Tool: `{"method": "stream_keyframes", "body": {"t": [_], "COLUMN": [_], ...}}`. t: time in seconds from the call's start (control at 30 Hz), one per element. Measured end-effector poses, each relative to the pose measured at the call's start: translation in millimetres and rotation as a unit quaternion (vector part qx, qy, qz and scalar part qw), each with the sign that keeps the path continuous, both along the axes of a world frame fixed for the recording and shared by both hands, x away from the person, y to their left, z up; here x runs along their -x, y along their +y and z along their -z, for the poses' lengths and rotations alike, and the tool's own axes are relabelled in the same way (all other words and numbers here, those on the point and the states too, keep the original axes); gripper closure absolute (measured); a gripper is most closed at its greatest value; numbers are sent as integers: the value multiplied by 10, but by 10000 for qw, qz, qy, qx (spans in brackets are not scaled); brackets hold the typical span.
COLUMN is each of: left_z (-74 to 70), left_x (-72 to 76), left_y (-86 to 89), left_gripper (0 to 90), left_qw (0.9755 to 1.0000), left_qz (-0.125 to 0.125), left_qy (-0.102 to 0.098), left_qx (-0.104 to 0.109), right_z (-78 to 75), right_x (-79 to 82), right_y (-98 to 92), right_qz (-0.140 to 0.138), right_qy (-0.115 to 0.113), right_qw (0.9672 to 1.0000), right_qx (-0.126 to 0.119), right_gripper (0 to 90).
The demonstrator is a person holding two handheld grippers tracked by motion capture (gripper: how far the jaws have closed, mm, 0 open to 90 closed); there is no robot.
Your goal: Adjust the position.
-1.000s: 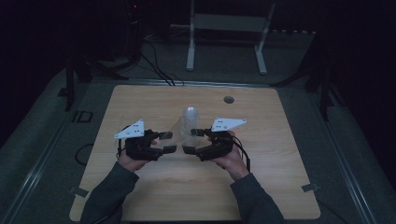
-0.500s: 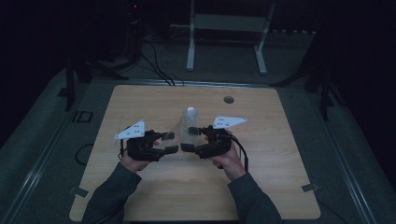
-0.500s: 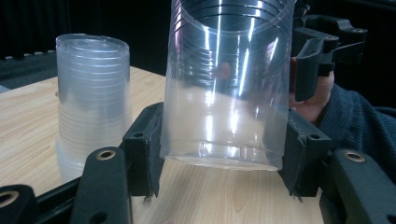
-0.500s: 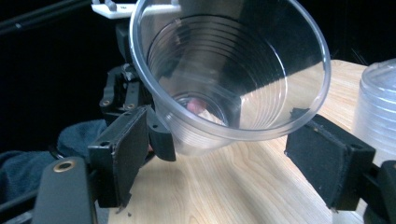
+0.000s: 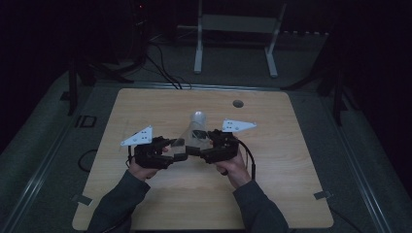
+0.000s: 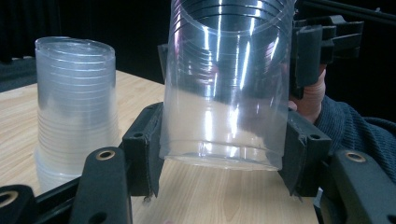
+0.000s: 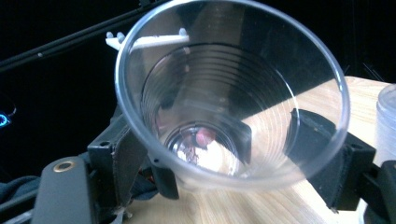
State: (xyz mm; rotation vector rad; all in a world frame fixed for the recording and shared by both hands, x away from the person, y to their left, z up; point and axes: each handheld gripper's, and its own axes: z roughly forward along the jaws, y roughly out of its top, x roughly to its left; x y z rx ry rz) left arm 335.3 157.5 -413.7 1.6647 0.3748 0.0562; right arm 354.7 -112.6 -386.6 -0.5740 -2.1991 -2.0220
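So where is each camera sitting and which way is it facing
High view: above the person's side, facing forward and down at the table; forearms, both hands.
Left gripper view: on the left gripper, facing the clear plastic cup.
Right gripper view: on the right gripper, looking into the cup's mouth.
All three share that cup.

High view: a fixed camera above the person's side of the wooden table [image 5: 145, 111], facing forward and down from well back, taking in the whole tabletop and the dark floor beyond. Left gripper view: mounted on the left gripper [image 6: 219, 172], low above the tabletop, looking level along its jaws, very near a clear cup [image 6: 229, 84]. Right gripper view: likewise very close, looking into that cup's mouth. All three views share this cup and the stack of cups [image 6: 74, 102] beside it.
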Motion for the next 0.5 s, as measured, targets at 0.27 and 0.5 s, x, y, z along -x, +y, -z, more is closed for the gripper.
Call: {"method": "stream_keyframes", "body": {"t": [0.27,0.5], "left_z": [8,5], "left_x": [1,1], "left_y": [-20,-22], "left_gripper": [401,397], "left_qw": [10000,10000], "left_qz": [25,40], "left_qy": [8,7], "left_qx": [-50,-51], "right_z": [-4,-11], "right_x": [11,19], "right_y": [39,35], "right_qz": [53,85], "right_qy": [-30,-77], "right_qw": [10000,9999], "right_qx": [-58,-47], "right_gripper": [284,311]}}
